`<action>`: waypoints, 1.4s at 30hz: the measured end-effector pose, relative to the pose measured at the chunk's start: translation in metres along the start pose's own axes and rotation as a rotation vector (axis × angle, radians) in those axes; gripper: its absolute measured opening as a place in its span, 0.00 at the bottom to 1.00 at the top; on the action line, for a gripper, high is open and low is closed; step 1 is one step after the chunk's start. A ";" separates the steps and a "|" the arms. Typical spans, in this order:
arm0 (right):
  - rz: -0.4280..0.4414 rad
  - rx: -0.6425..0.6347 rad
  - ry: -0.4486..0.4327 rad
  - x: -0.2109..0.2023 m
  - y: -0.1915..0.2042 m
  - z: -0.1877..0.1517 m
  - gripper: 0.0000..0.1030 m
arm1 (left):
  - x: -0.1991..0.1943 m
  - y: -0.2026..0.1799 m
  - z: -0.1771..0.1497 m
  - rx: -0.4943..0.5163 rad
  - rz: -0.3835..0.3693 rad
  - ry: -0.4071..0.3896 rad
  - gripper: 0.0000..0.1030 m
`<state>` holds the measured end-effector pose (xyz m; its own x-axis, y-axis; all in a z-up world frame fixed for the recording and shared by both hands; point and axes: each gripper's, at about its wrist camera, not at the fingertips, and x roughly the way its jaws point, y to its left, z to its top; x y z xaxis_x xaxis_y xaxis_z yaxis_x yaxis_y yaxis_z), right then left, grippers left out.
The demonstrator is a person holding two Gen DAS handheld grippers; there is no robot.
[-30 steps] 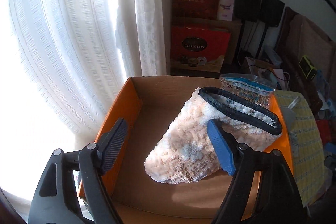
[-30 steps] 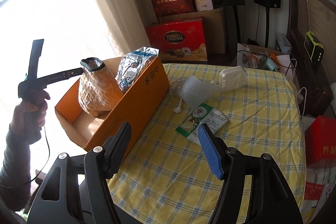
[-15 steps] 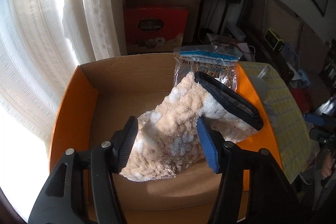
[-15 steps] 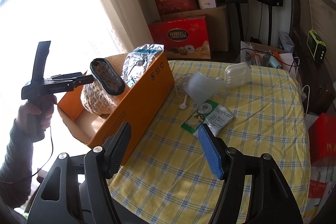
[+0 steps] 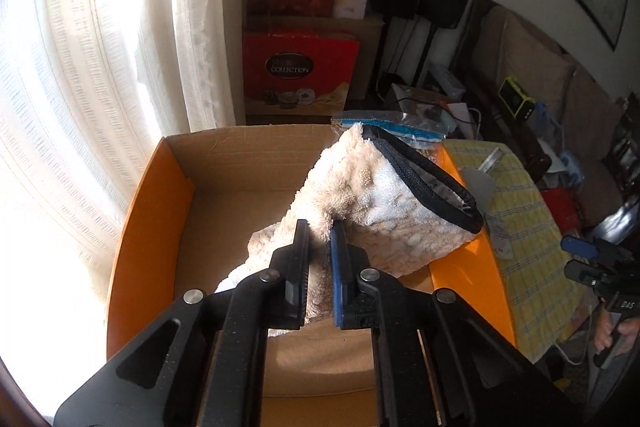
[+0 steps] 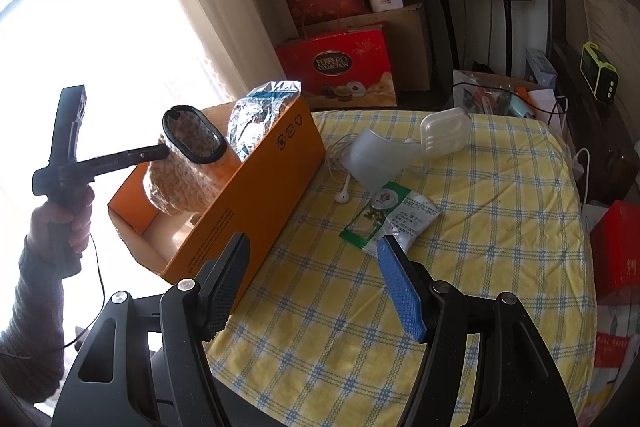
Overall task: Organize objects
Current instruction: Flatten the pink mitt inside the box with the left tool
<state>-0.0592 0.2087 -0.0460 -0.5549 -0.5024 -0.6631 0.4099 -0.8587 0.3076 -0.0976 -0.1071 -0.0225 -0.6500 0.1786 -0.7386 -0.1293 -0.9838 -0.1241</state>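
Observation:
A fluffy beige slipper (image 5: 372,199) with a black rim stands tilted inside the orange cardboard box (image 5: 160,195). My left gripper (image 5: 320,231) is shut on the slipper's plush side, pinching a fold of it. In the right wrist view the same slipper (image 6: 188,171) leans over the box (image 6: 256,211), with the left gripper (image 6: 162,153) against it and a hand on its handle. A clear zip bag (image 6: 260,111) leans in the box's far corner. My right gripper (image 6: 312,267) hangs open over the yellow checked tablecloth (image 6: 480,227), with nothing between its fingers.
On the cloth lie a green-and-white packet (image 6: 388,215), white earphones (image 6: 340,187), a white plastic scoop (image 6: 376,163) and a white case (image 6: 444,131). Red gift boxes (image 6: 340,67) and black speakers stand behind. A curtain (image 5: 100,67) hangs to the left of the box.
My left gripper has gone from wide open to shut, pinching the slipper's side. The slipper has tipped so its opening faces more to the right. The right gripper has stayed still.

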 end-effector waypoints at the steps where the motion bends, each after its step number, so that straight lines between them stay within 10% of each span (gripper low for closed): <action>1: 0.000 -0.001 -0.001 0.000 0.000 0.000 0.66 | -0.009 0.000 0.005 0.007 0.005 -0.018 0.08; 11: 0.014 0.002 -0.006 0.001 0.003 0.000 0.66 | -0.082 0.003 0.044 0.041 0.034 -0.148 0.08; 17: 0.020 0.005 -0.003 0.003 0.004 -0.002 0.66 | -0.024 0.013 0.044 -0.011 0.030 0.024 0.09; 22: 0.014 0.004 -0.001 0.001 0.002 -0.002 0.66 | 0.027 0.032 0.033 -0.057 0.185 0.098 0.10; 25: 0.010 0.010 0.001 0.000 0.000 -0.002 0.66 | 0.037 0.036 0.032 -0.041 0.296 0.092 0.24; 29: 0.001 0.019 0.002 0.000 -0.004 -0.001 0.66 | 0.030 0.031 0.027 -0.022 0.333 0.048 0.76; 42: -0.040 0.051 0.022 0.002 -0.013 0.000 0.67 | 0.009 0.005 0.016 0.005 0.230 0.006 0.94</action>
<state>-0.0654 0.2186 -0.0515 -0.5541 -0.4655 -0.6902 0.3501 -0.8825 0.3141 -0.1161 -0.1101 -0.0195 -0.6582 -0.0504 -0.7512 0.0183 -0.9985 0.0510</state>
